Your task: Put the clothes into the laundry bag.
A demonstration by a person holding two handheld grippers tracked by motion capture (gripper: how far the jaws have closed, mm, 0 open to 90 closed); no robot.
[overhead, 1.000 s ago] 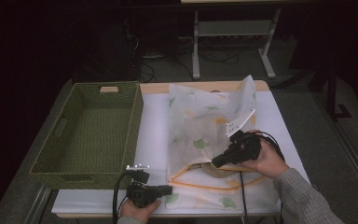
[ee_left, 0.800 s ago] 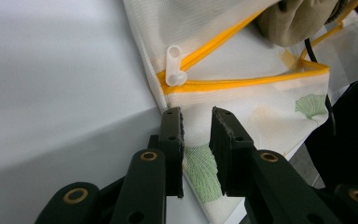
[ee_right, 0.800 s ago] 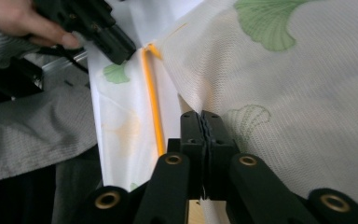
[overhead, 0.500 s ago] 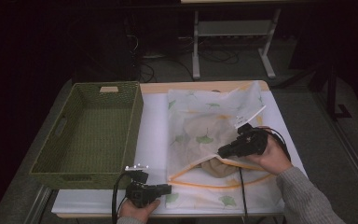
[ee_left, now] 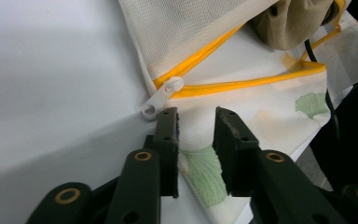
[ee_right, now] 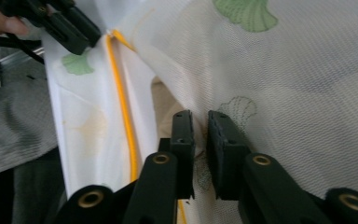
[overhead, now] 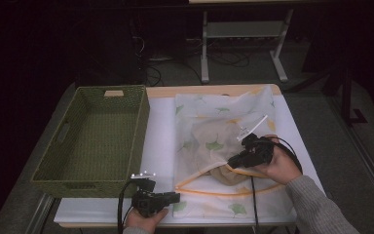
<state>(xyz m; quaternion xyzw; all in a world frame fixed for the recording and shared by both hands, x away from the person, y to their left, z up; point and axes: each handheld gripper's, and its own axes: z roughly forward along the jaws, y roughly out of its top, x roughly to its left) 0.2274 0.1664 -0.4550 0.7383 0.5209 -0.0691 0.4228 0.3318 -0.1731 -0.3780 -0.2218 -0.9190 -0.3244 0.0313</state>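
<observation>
The mesh bag (overhead: 224, 141) lies flat on the desk (overhead: 160, 146), right of the green basket (overhead: 92, 136), its yellow zipper (ee_left: 242, 85) open along the near edge with a beige cloth (overhead: 224, 170) showing inside. The left tool (overhead: 173, 197) sits at the bag's near left corner, jaws just opening, apart over the fabric, the white pull (ee_left: 161, 97) just left of them. The right tool (overhead: 234, 161) is nearer the mouth, jaws just opening, slightly apart over the mesh, gripping nothing; the cloth lies just beneath.
</observation>
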